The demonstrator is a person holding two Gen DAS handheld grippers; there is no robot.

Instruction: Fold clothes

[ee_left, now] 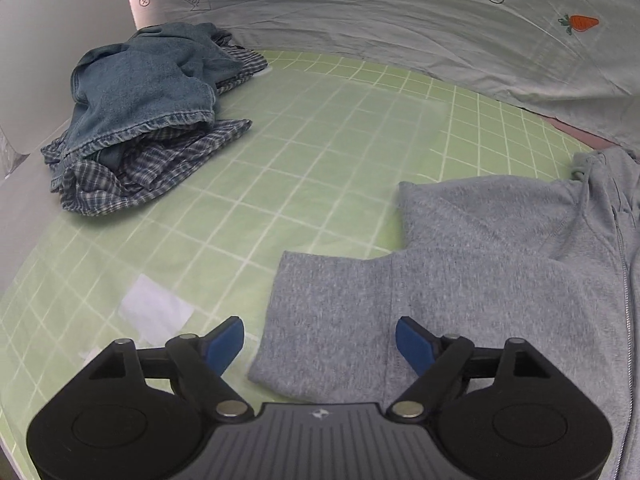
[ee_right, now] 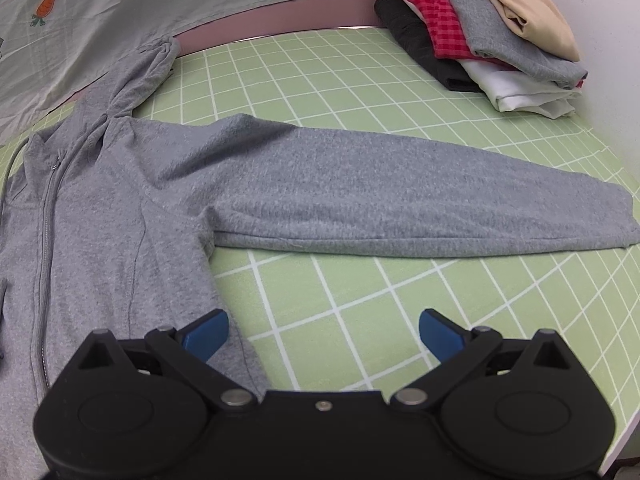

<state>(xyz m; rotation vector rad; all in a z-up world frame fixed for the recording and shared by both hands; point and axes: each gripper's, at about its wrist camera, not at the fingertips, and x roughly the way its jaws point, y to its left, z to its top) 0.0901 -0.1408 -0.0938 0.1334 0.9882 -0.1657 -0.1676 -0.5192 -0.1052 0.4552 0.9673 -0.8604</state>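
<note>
Your left claw (ee_left: 320, 340) is wide open, nothing between the blue fingers (ee_left: 224, 344). It hangs over the grey zip hoodie (ee_left: 500, 272), right above the sleeve (ee_left: 332, 316) that lies folded in across the body; whether the fingers touch the cloth you can't tell from the left wrist view.

Your right claw (ee_right: 324, 332) is open too, empty. Its left finger sits over the hoodie's side edge, its right finger over the bare green grid mat (ee_right: 360, 300) on the bench.

The hoodie lies flat on the mat, zipper (ee_right: 48, 216) up and closed. In the right wrist view the other sleeve (ee_right: 400, 208) is stretched straight out to the side, flat, cuff end near the mat's edge. The hood (ee_right: 148, 68) is bunched up at the far side, touching the grey sheet (ee_right: 160, 4) with the carrot print (ee_right: 46, 4).

Far left on the mat in the left wrist view: a crumpled pile (ee_left: 144, 120), denim piece on top of a blue plaid one, well apart from the hoodie.

Far right corner in the right wrist view: a stack of folded clothes (ee_right: 488, 28), beige on top, then grey, red check, white, with a dark piece at the side.

A pale white patch (ee_left: 156, 312) shows on the mat just left of your left claw; can't tell what it is.
</note>
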